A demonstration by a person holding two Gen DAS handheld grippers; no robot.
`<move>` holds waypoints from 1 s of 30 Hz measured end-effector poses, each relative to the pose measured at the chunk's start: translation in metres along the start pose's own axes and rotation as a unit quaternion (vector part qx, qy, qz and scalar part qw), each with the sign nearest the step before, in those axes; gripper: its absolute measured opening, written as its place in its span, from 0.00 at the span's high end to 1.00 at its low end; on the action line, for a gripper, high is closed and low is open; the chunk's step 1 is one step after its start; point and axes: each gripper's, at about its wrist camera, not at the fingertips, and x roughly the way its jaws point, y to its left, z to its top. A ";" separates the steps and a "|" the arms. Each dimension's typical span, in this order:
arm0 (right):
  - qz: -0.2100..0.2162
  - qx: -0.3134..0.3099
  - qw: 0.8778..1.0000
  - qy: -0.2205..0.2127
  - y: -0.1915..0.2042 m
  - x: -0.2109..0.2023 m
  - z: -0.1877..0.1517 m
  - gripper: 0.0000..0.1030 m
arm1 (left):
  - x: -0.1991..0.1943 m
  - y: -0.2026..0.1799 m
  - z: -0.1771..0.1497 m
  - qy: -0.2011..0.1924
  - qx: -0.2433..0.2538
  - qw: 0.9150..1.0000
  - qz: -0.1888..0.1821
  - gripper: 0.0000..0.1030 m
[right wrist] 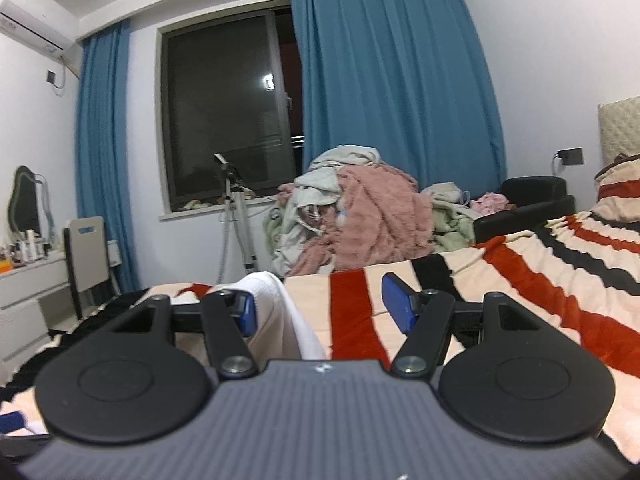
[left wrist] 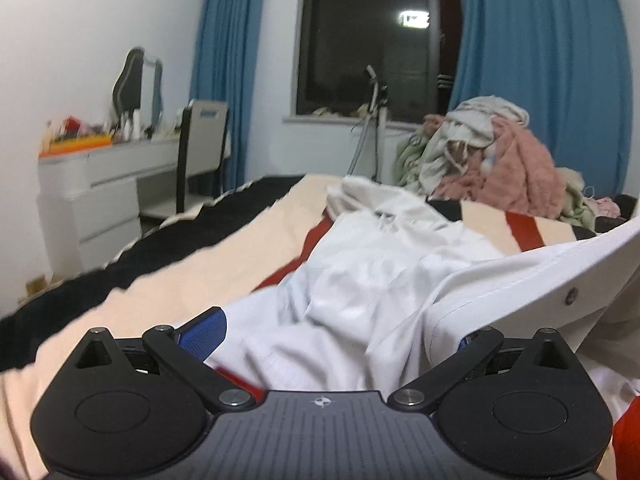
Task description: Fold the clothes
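Observation:
A white shirt (left wrist: 360, 280) lies crumpled on the striped blanket (left wrist: 224, 248) of the bed. Its button band (left wrist: 572, 294) rises off toward the right edge of the left wrist view. My left gripper (left wrist: 334, 338) is low over the shirt with its jaws wide apart. The bunched cloth fills the gap and covers most of the right pad, while the left pad (left wrist: 204, 334) shows bare. In the right wrist view my right gripper (right wrist: 320, 308) stands open. A fold of white cloth (right wrist: 280, 316) lies against its left pad (right wrist: 246, 312). The right pad (right wrist: 396, 306) is free over the blanket (right wrist: 500, 280).
A heap of pink, grey and green clothes (right wrist: 360, 216) is piled at the far side of the bed, below the blue curtains (right wrist: 392, 92). A tripod (right wrist: 236, 216) stands by the window. A white dresser (left wrist: 100, 192) and chair (left wrist: 204, 140) are at left, a black armchair (right wrist: 528, 204) at right.

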 end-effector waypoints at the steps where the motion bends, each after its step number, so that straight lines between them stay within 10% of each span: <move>1: -0.011 -0.005 1.000 0.001 0.000 0.002 -0.002 0.37 | -0.005 0.003 0.002 -0.009 0.000 1.000 0.002 0.00; 10: -0.075 -0.048 0.992 0.085 -0.006 0.029 -0.029 0.23 | -0.061 0.025 0.018 -0.131 -0.005 0.991 0.017 0.00; 30: -0.134 -0.055 0.984 0.105 0.027 -0.035 -0.048 0.21 | -0.076 0.073 0.020 -0.088 -0.079 0.993 0.013 0.00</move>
